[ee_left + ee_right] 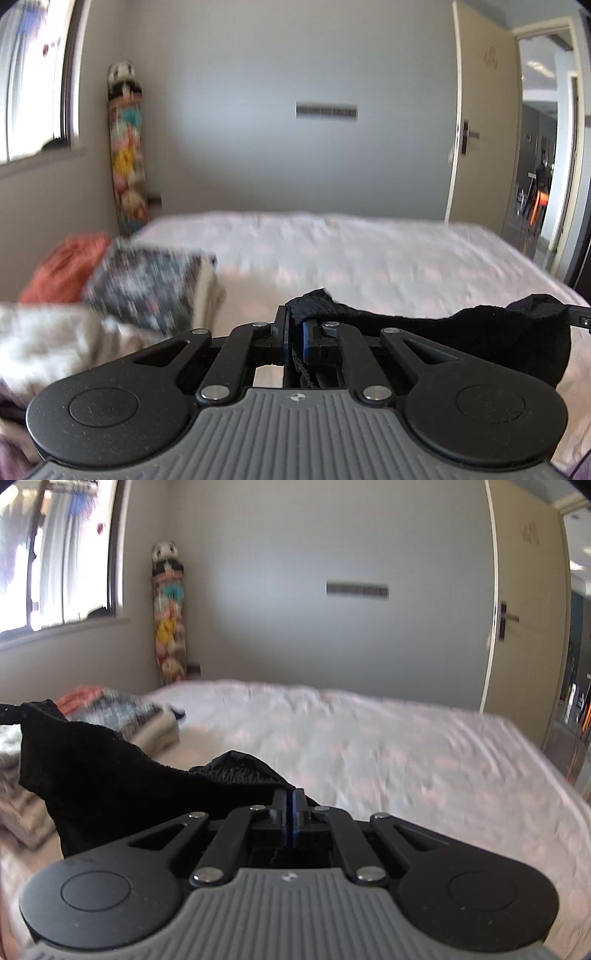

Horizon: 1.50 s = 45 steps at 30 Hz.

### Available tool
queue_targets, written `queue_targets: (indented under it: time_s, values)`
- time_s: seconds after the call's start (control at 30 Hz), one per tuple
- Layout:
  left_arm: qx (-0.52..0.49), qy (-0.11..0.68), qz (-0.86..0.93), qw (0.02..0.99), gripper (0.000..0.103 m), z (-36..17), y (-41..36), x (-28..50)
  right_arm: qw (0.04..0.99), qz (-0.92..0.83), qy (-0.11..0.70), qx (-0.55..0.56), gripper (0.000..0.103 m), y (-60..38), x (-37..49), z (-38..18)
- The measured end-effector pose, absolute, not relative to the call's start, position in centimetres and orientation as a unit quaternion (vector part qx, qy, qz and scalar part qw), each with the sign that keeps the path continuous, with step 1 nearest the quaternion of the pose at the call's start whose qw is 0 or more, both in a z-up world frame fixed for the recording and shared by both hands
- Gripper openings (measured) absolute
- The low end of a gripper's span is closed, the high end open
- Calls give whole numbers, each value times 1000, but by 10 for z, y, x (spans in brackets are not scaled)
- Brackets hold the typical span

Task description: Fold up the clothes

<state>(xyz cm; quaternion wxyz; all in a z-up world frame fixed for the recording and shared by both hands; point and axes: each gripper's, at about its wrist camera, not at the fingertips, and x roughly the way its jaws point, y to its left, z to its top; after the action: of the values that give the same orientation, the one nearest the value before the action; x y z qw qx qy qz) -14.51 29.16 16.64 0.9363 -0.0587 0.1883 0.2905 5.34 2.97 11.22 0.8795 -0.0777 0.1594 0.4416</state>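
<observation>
A black garment [480, 332] hangs stretched between my two grippers above the bed. My left gripper [295, 325] is shut on one corner of it. In the left wrist view the cloth runs off to the right, where the tip of the right gripper [576, 314] holds the far end. My right gripper [290, 805] is shut on the other corner of the black garment [110, 775], which sags to the left toward the left gripper's tip [9, 716]. The rest of the garment hangs below, hidden by the gripper bodies.
A bed with a white sheet [369, 746] fills the middle. A pile of folded clothes [147, 284] with an orange item [62, 273] lies at the left. A tall patterned board [125, 147] leans in the corner. An open door [480, 129] is at the right.
</observation>
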Motion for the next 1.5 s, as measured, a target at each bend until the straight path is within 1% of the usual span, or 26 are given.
queue_targets:
  time_s: [0.1, 0.17, 0.27, 0.37, 0.47, 0.57, 0.73, 0.87, 1.0, 1.07, 1.13, 1.17, 1.2, 1.3, 1.47, 1.5]
  values:
    - [-30, 142, 295, 944, 4, 212, 286, -160, 882, 453, 119, -50, 4, 20, 33, 154]
    - [-16, 115, 296, 948, 4, 238, 282, -172, 876, 469, 105, -24, 4, 10, 21, 177]
    - [-14, 110, 288, 951, 4, 253, 278, -189, 862, 496, 108, 13, 4, -5, 8, 193]
    - [-30, 158, 278, 947, 4, 221, 283, -184, 855, 503, 125, 26, 4, -13, 0, 192]
    - [-49, 212, 266, 939, 4, 184, 290, -177, 857, 487, 164, 26, 4, -13, 2, 167]
    - [-71, 265, 255, 927, 5, 144, 297, -169, 853, 468, 228, 34, 4, -12, 12, 125]
    - [-125, 340, 245, 899, 5, 55, 308, -150, 844, 423, 328, 33, 4, -2, 28, 44]
    - [-165, 372, 236, 882, 5, 9, 316, -139, 843, 386, 373, 26, 4, 5, 43, -4]
    - [-182, 384, 225, 877, 7, -15, 319, -133, 844, 358, 398, 23, 4, 13, 55, -36]
    - [-190, 389, 217, 875, 10, -23, 322, -129, 845, 347, 406, 15, 4, 13, 62, -54]
    - [-193, 389, 205, 877, 19, -26, 323, -129, 843, 337, 419, 9, 4, 13, 65, -71]
    - [-193, 388, 200, 879, 21, -27, 324, -129, 841, 337, 423, 10, 4, 14, 67, -74]
    - [-195, 385, 196, 881, 26, -26, 325, -131, 841, 340, 420, 11, 6, 14, 67, -74]
    - [-215, 363, 197, 885, 47, -18, 328, -147, 840, 346, 418, 10, 8, 16, 68, -73]
    - [-253, 330, 189, 890, 48, -5, 330, -182, 839, 346, 420, 14, 10, 15, 69, -76]
    - [-253, 332, 195, 888, 45, -5, 329, -188, 839, 346, 419, 15, 10, 15, 68, -75]
